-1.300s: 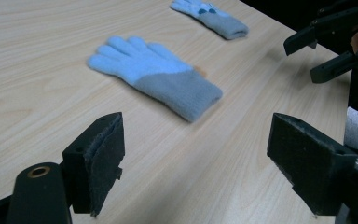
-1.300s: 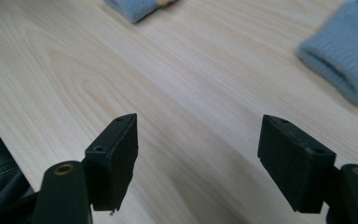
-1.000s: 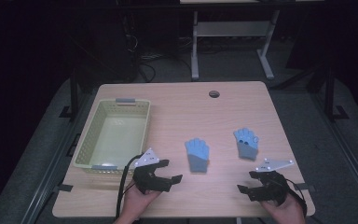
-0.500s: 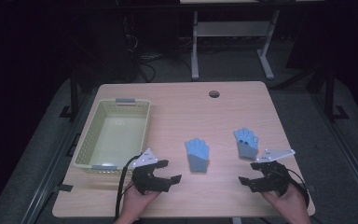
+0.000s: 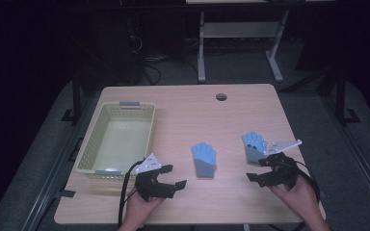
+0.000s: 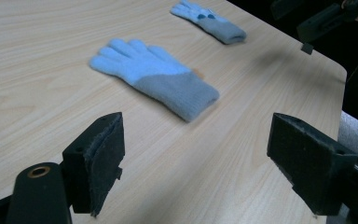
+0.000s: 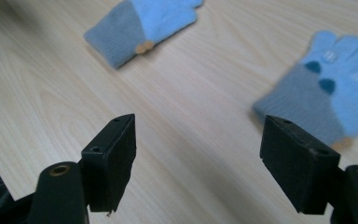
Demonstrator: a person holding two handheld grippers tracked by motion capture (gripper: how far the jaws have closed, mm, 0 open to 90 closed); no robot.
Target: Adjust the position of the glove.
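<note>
Just beyond the wide-open right gripper (image 5: 261,170), touching it: dotted blue glove (image 5: 254,146).

Dark room, wooden table (image 5: 183,103), grey floor (image 5: 318,103), white stand (image 5: 236,33) behind

glove by left gripper (image 5: 204,160): light blue, grey cuff | glove by right gripper (image 5: 253,146): light blue, grey cuff, dark blue dots | basket (image 5: 90,146): pale yellow-green | table (image 5: 183,110): light woodgrain

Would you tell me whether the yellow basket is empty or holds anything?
Empty: the basket shows only its bare floor; both gloves lie on the table.
</note>
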